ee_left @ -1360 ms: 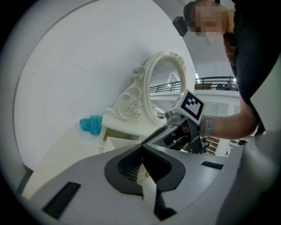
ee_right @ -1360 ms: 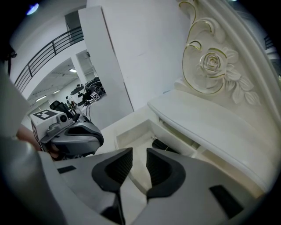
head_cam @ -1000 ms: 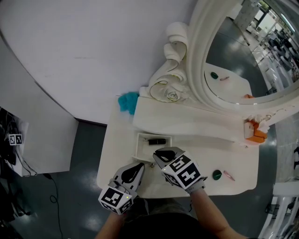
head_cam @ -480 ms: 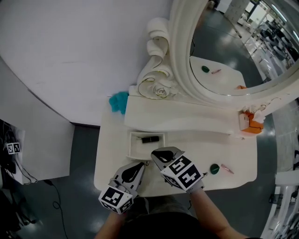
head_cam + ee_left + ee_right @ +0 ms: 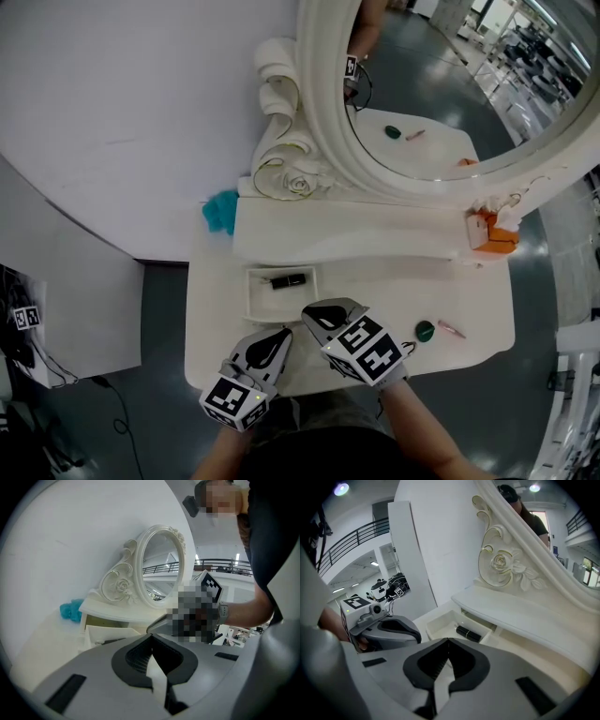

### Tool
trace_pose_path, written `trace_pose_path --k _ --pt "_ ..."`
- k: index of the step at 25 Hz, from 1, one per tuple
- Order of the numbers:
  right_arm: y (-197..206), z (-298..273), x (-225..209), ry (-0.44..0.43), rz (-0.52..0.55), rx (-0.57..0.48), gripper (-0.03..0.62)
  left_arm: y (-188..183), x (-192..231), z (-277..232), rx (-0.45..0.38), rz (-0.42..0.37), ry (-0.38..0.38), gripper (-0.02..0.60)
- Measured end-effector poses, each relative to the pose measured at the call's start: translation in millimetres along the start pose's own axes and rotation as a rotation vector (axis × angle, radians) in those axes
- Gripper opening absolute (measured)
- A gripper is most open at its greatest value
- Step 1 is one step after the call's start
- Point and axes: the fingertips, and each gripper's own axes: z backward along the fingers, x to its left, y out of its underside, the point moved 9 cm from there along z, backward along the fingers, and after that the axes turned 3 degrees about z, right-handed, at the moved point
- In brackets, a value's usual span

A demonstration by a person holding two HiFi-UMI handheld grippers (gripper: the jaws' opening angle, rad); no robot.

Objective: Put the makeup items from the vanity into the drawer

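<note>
head view: the drawer (image 5: 255,302) stood pulled open at the left front of the vanity (image 5: 384,286), with one black tube (image 5: 288,279) already lying in it. a small green round thing (image 5: 425,330) and a pink stick (image 5: 451,329) sat just beside each other on the right of the top, well apart from the drawer. they were too small to name, probably makeup, so the task looked part done. the left gripper (image 5: 275,339) and right gripper (image 5: 322,312) hung near the front edge by the drawer, touching no item.

left gripper view: jaws clenched tip to tip with nothing between them. it pointed across the open drawer toward the mirror (image 5: 161,571), likely parked out of the way.

right gripper view: jaws pressed together too, empty, and tilted down at the drawer where the tube lay loose. my read is the next reach should go right for the green and pink pieces.
</note>
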Motion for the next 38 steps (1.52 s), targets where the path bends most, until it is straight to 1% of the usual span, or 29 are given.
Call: trace_pose_path --k 5,15,21,29,38 --pt "6.7 8.7 -2.5 0.005 -0.043 -0.025 0.021 -0.2 -5.1 -7.2 0.013 -0.013 0.030 0.012" --pt "32.1 29.7 -7.0 0.074 -0.114 -0.032 0.021 5.3 -20.6 -25.3 0.061 -0.027 0.121 0.014" --pt "50.8 45.0 -9.3 0.127 -0.172 -0.039 0.021 10.5 -33.0 -38.3 0.091 -0.036 0.192 0.014" --pt "84.7 65.8 -9.9 0.196 -0.277 -0.051 0.021 17.1 -49.8 -57.0 0.137 -0.049 0.289 0.012" --pt "120.2 92.6 -10.7 0.313 -0.395 -0.082 0.022 26.5 -71.3 -77.7 0.205 -0.080 0.408 0.014"
